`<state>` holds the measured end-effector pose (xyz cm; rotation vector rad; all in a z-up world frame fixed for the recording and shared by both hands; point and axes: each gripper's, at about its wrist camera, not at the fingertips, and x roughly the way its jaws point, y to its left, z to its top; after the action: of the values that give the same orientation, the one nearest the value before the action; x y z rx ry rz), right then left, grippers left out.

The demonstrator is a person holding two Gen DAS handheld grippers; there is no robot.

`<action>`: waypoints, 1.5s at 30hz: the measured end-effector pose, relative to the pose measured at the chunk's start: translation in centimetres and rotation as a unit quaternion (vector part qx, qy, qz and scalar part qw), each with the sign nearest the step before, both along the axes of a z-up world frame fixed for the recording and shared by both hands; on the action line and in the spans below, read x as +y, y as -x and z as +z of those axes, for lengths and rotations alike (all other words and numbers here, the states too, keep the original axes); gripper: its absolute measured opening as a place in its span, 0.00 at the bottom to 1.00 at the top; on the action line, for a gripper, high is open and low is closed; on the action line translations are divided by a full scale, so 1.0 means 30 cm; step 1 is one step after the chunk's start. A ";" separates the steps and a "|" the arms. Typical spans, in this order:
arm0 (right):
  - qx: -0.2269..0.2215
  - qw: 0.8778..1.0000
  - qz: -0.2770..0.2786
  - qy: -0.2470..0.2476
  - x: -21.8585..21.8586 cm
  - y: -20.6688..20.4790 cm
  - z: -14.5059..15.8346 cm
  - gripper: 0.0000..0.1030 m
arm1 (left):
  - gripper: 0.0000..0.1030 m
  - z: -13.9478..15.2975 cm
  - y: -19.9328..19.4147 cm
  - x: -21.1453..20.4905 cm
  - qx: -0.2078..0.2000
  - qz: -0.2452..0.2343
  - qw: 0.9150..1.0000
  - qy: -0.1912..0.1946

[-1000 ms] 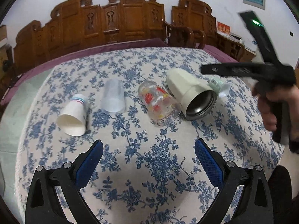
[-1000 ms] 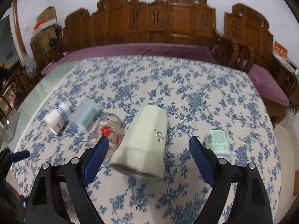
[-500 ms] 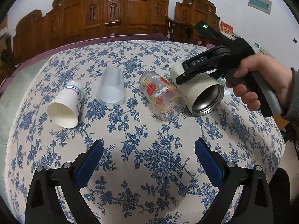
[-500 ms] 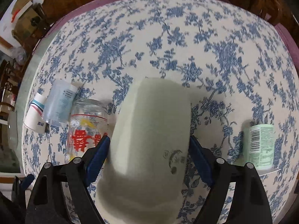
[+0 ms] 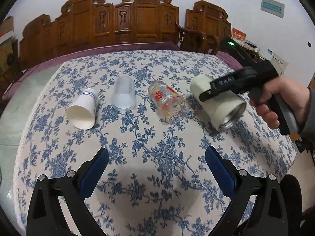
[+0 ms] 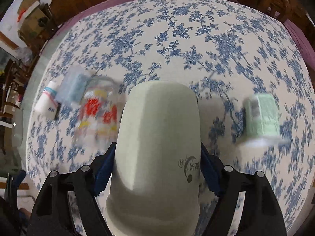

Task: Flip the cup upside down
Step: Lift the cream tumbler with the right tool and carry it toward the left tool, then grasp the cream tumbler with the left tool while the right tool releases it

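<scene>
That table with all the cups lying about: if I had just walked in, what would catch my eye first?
Probably the big cream mug, clamped between the blue pads of the right gripper at the right end of a row of cups. Next, the row itself: a paper cup, a clear plastic cup and a printed glass, all lying on their sides on the blue-flowered tablecloth. The left gripper hovers open nearer the viewer, holding nothing.

Round table under blue-floral cloth, bearing a row of cups on their sides: paper cup, frosted plastic cup, printed glass, cream mug, green cup.
</scene>
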<state>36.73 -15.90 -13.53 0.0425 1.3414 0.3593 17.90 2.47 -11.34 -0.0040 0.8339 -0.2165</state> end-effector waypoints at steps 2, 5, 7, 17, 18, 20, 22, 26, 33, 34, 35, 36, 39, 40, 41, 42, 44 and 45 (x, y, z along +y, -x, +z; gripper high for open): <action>-0.005 1.000 0.006 -0.007 -0.004 0.056 0.022 0.78 | 0.92 0.014 0.029 0.010 -0.003 0.005 1.000 0.001; -0.006 1.000 0.016 -0.023 0.005 0.151 0.043 0.78 | 0.92 0.037 0.077 0.033 -0.009 0.015 1.000 0.001; -0.003 0.999 0.024 -0.032 0.022 0.218 0.042 0.78 | 0.92 0.052 0.107 0.054 -0.013 0.022 1.000 0.001; 0.017 0.996 0.064 -0.056 0.202 0.400 -0.028 0.78 | 0.92 0.086 0.200 0.120 -0.021 0.047 0.999 -0.001; 0.019 0.996 0.065 -0.054 0.213 0.406 -0.037 0.78 | 0.92 0.086 0.203 0.125 -0.021 0.049 0.999 -0.003; 0.021 0.997 0.067 -0.045 0.230 0.403 -0.060 0.78 | 0.92 0.086 0.210 0.135 -0.018 0.052 0.998 -0.005; 0.022 0.997 0.066 -0.039 0.240 0.399 -0.079 0.79 | 0.92 0.087 0.209 0.140 -0.015 0.054 0.998 -0.009; 0.007 0.997 0.073 -0.028 0.242 0.405 -0.081 0.79 | 0.92 0.090 0.208 0.145 -0.012 0.057 0.998 -0.014; -0.107 0.990 0.058 -0.067 0.152 0.486 0.089 0.80 | 0.92 0.093 0.185 0.107 0.004 0.051 0.998 -0.025; -0.126 0.988 0.051 -0.065 0.131 0.503 0.113 0.83 | 0.92 0.094 0.180 0.100 0.006 0.050 0.998 -0.024; -0.149 0.986 0.045 -0.065 0.101 0.522 0.136 0.85 | 0.92 0.095 0.170 0.085 0.011 0.047 0.998 -0.027; -0.176 0.982 0.038 -0.058 0.067 0.548 0.159 0.89 | 0.92 0.093 0.163 0.073 0.014 0.045 0.998 -0.031; -0.213 0.976 0.017 -0.043 -0.021 0.594 0.181 0.97 | 0.92 0.090 0.131 0.028 0.023 0.037 0.998 -0.038; -0.220 0.975 0.010 -0.039 -0.052 0.606 0.185 0.97 | 0.92 0.088 0.118 0.010 0.027 0.034 0.998 -0.040; -0.224 0.974 0.007 -0.034 -0.072 0.613 0.187 0.97 | 0.92 0.088 0.107 -0.005 0.029 0.032 0.998 -0.042; -0.234 0.972 0.001 -0.024 -0.097 0.628 0.193 0.97 | 0.92 0.088 0.093 -0.025 0.032 0.029 0.998 -0.043; -0.246 0.969 -0.005 -0.015 -0.134 0.648 0.197 0.97 | 0.92 0.081 0.067 -0.068 0.040 0.022 0.998 -0.046; -0.249 0.968 -0.009 -0.014 -0.157 0.656 0.199 0.97 | 0.92 0.077 0.056 -0.086 0.045 0.019 0.998 -0.048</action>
<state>17.04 -20.60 -7.57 -0.0123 0.8373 0.3467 16.23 -0.12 -9.05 0.0608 0.9328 -0.1400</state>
